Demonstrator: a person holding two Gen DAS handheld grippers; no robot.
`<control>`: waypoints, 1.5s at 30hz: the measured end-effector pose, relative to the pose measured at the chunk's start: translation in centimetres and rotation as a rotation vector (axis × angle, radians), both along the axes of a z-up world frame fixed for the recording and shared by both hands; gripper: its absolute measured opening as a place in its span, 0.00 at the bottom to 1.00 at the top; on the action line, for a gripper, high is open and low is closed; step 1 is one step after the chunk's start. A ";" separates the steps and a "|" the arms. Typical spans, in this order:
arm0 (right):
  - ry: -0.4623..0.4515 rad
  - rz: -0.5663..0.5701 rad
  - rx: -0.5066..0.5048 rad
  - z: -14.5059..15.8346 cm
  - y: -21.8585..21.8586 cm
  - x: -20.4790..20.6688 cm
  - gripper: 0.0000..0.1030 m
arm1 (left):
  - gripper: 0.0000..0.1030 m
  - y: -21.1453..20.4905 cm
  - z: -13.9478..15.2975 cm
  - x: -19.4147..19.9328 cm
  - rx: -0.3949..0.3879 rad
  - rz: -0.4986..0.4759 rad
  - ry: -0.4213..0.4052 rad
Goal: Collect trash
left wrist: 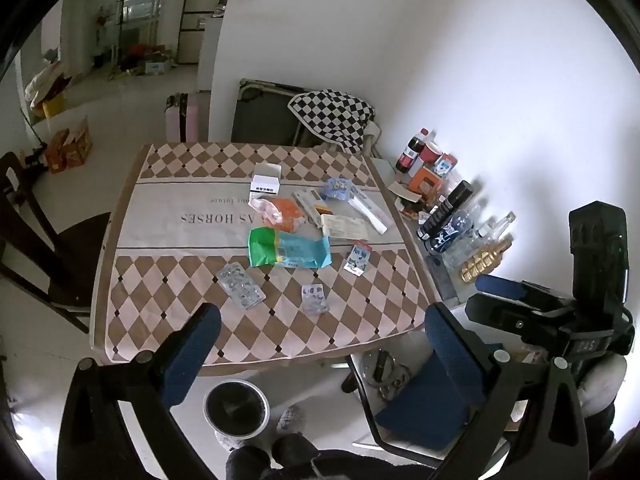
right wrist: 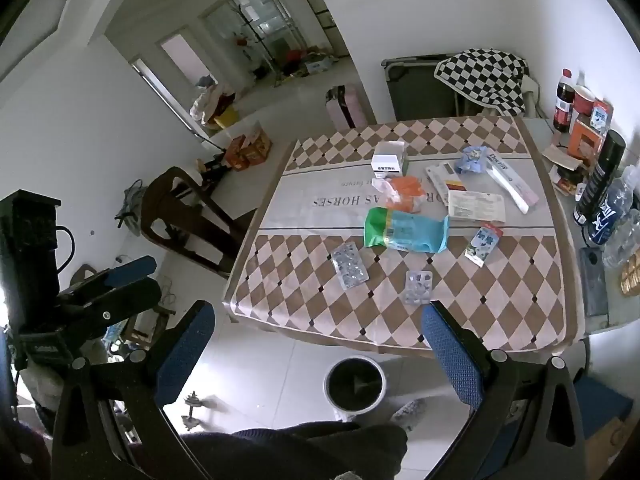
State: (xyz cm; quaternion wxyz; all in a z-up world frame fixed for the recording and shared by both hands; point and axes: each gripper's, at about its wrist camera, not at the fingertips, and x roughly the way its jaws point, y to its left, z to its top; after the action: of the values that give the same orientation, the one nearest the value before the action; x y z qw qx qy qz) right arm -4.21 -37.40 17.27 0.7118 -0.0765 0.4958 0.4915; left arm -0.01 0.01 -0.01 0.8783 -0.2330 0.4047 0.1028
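Note:
Trash lies on the checked tablecloth [left wrist: 168, 280]: a green and blue wrapper [left wrist: 288, 249] [right wrist: 404, 234], an orange wrapper [left wrist: 282, 211] [right wrist: 404, 192], two blister packs [left wrist: 241, 286] [left wrist: 315, 299], a small sachet [left wrist: 358, 258], a white box [left wrist: 266, 180], a leaflet [left wrist: 345, 227] and a toothpaste box [left wrist: 370, 210]. A round bin [left wrist: 236, 407] [right wrist: 355, 385] stands on the floor in front of the table. My left gripper [left wrist: 320, 356] is open and empty above the table's near edge. My right gripper [right wrist: 320, 344] is open and empty, also short of the table. Each gripper shows in the other's view.
Bottles, cans and boxes [left wrist: 448, 208] crowd a side shelf to the right of the table. A dark wooden chair [right wrist: 188, 216] stands at the left. A folded cot with a checked cloth [left wrist: 332, 116] and a pink suitcase [left wrist: 188, 118] stand behind the table.

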 end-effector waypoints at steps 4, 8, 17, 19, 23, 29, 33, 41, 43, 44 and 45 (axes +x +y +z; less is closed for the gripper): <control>0.009 0.003 0.011 0.0 -0.1 0.1 1.00 | 1.00 0.0 0.0 0.0 0.005 -0.001 -0.004; 0.008 0.001 0.014 0.0 -0.4 0.2 1.00 | 1.00 0.0 0.0 0.0 0.001 0.002 -0.002; 0.010 0.001 -0.001 0.0 -0.4 0.3 1.00 | 1.00 -0.3 -0.2 0.3 -0.001 0.000 0.001; 0.016 0.003 0.006 -0.2 -0.6 0.9 1.00 | 1.00 -0.3 -0.3 0.6 -0.002 -0.002 0.001; 0.016 0.009 0.007 -0.1 0.2 0.8 1.00 | 1.00 -0.3 -0.3 0.7 -0.003 0.001 0.002; 0.015 0.008 0.005 -0.2 0.4 1.0 1.00 | 1.00 -1.1 -0.9 0.9 -0.008 0.003 0.004; 0.014 0.009 0.006 -0.2 0.5 0.9 1.00 | 1.00 -2.0 -1.3 0.9 -0.008 0.000 0.006; 0.017 0.010 0.003 -0.2 0.4 0.8 1.00 | 1.00 -2.4 -1.4 0.1 -0.016 0.003 0.006; 0.016 0.010 0.002 -0.2 0.5 0.8 1.00 | 1.00 -2.4 -1.4 0.1 -0.017 0.002 0.006; 0.016 0.010 0.001 -0.2 0.4 0.8 1.00 | 1.00 -2.5 -1.5 0.1 -0.017 0.002 0.007; 0.015 0.010 0.000 -0.2 0.6 0.7 1.00 | 1.00 -2.5 -1.5 0.0 -0.019 0.002 0.006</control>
State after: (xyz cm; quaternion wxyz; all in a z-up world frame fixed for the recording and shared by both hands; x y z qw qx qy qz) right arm -3.46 -36.81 17.08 0.7056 -0.0752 0.5008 0.4956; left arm -0.04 -2.47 -1.56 0.8746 -0.2414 0.4082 0.1008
